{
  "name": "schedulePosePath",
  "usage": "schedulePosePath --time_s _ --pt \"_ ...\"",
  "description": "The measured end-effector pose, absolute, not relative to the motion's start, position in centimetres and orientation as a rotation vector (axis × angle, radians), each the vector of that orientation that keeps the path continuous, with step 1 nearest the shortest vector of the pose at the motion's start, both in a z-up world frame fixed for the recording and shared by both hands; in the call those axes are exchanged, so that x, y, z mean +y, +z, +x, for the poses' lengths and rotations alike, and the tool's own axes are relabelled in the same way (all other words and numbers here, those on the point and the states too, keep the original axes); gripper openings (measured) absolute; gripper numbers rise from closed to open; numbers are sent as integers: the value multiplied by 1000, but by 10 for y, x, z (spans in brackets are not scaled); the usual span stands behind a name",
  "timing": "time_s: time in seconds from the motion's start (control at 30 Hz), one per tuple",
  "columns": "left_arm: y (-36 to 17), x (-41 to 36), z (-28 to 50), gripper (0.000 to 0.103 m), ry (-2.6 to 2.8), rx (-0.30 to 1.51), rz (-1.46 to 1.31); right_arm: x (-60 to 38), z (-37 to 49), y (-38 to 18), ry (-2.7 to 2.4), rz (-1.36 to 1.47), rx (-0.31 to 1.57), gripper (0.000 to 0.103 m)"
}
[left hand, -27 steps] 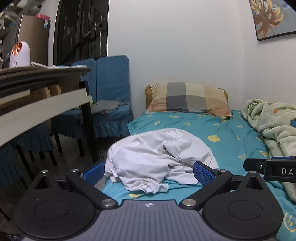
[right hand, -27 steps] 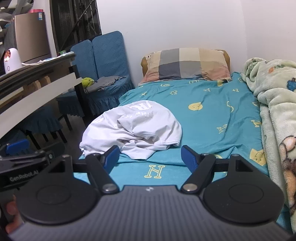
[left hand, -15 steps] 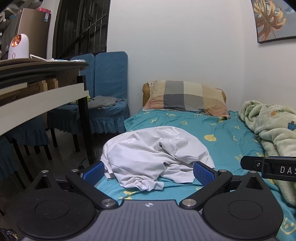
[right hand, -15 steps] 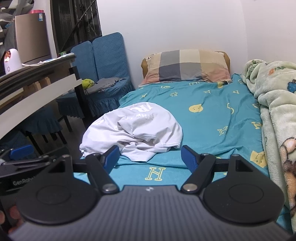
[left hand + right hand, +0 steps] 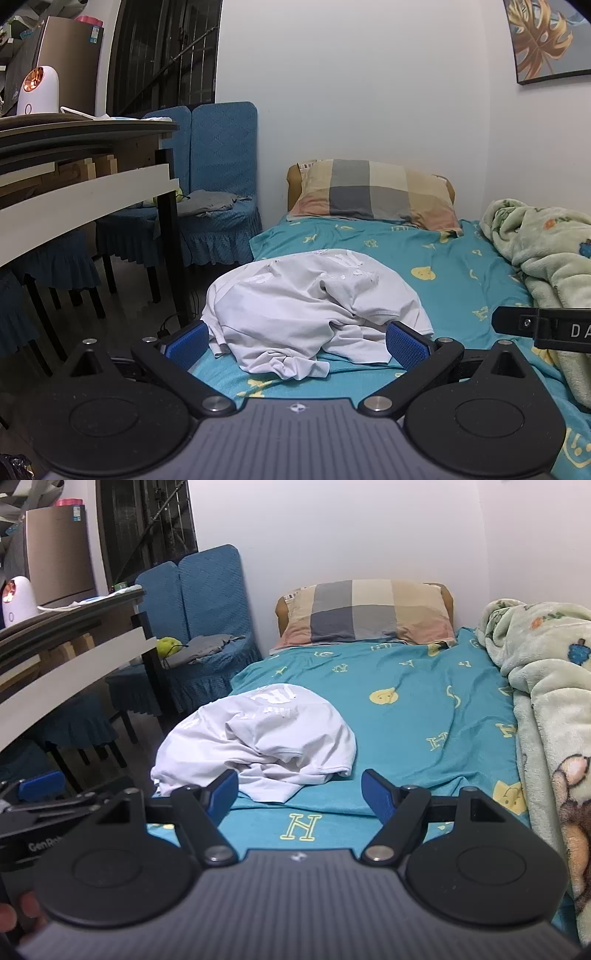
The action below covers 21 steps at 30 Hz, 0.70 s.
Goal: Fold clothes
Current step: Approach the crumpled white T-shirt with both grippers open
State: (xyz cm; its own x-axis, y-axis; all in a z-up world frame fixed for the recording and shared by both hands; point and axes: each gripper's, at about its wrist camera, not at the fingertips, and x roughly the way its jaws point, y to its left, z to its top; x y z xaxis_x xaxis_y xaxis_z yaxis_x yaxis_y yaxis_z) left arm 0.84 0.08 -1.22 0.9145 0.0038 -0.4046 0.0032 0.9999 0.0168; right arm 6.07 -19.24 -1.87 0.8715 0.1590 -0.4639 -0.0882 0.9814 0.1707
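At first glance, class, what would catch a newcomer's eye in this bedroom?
A crumpled white shirt lies heaped near the left edge of the teal bed sheet. A checked pillow sits at the head against the wall, and a pale green fleece blanket is bunched along the right side.

The shirt point(image 5: 310, 306) is white with a faint pale print. The bed sheet point(image 5: 424, 709) is teal, scattered with yellow letters and smiley faces. The pillow point(image 5: 373, 192) is checked in grey, beige, cream and pink. The blanket point(image 5: 546, 672) is pale green with cartoon animals. The chairs point(image 5: 218, 147) wear quilted blue covers. Each claw point(image 5: 295, 343) is black with blue pads point(image 5: 404, 345).
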Motion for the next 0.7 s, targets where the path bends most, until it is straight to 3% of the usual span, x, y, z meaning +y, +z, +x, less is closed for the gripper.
schedulePosePath --time_s 0.7 --pt "-20 -9 10 99 -23 428 63 -202 61 -16 160 200 488 75"
